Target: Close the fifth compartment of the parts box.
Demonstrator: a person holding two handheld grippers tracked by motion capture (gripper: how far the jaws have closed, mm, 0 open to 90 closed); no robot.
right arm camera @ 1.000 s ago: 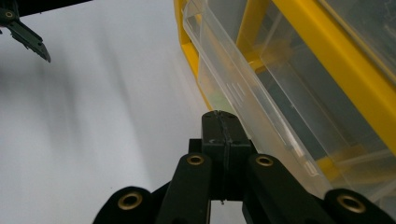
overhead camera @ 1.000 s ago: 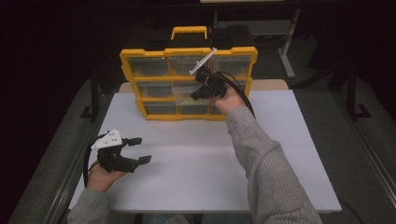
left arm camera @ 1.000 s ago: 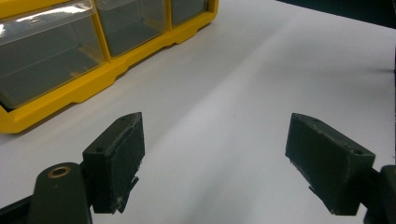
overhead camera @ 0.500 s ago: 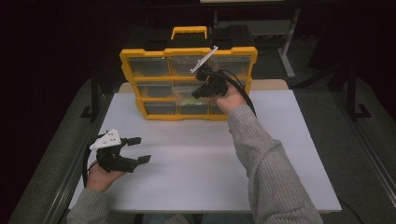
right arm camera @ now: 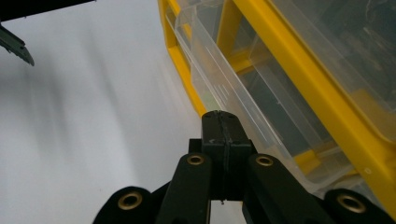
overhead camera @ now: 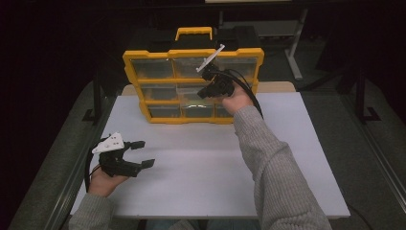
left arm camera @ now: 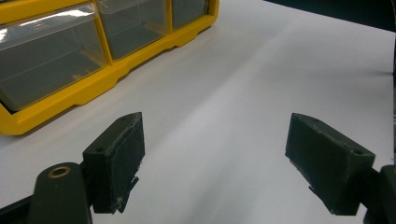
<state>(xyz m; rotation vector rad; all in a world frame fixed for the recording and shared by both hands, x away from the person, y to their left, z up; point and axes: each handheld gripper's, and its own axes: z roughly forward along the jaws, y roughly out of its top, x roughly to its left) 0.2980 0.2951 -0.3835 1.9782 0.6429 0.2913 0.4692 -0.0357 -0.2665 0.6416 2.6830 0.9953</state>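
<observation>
A yellow organizer (overhead camera: pixel 191 51) with clear drawers stands upright at the back of the white table (overhead camera: pixel 201 163). My right gripper (overhead camera: pixel 205 92) is at its middle row, jaws pressed together. In the right gripper view the shut right gripper (right arm camera: pixel 223 116) sits against the front of a clear drawer (right arm camera: pixel 219 65) that sticks out a little from the yellow frame. I cannot tell whether a thin lip is pinched between the jaws. My left gripper (overhead camera: pixel 145 153) rests at the table's front left. In its own view the left gripper (left arm camera: pixel 215 154) stands open over bare table, with the organizer (left arm camera: pixel 70 98) off to its left.
A yellow carry handle (overhead camera: pixel 194 32) tops the organizer. Dark floor and metal table legs surround the table. Cables trail from both grippers. White tabletop stretches between the left gripper and the organizer.
</observation>
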